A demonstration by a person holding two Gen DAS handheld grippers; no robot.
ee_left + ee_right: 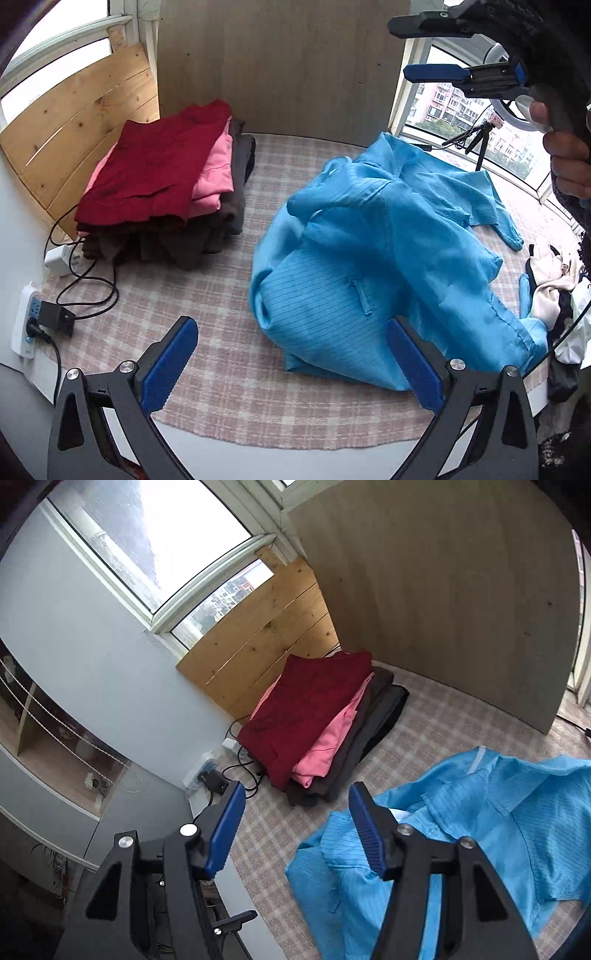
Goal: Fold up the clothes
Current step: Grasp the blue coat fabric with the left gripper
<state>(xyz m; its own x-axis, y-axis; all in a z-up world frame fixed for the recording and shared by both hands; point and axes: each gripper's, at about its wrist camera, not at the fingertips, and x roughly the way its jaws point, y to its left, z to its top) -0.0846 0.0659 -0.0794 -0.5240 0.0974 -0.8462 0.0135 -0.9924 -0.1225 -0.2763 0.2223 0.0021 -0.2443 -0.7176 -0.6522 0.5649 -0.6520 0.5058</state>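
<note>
You're holding both grippers above the table [229, 406]; the left gripper [291, 362] is hanging low over the checked cloth with its fingers [168, 363] spread wide and nothing between them; the blue shirt [388, 258] is lying crumpled just past its right finger, not touching as far as I can see. Your right gripper [413, 48] is sitting high up at the top right in your hand [565, 158], fingers apart and empty too. The shirt is lying right of the folded pile [317, 731], red on top, pink under it, dark stuff at the bottom. More unfolded clothes [554, 295] are bunching at the far right edge; a power strip [27, 325] is sitting at the left.
</note>
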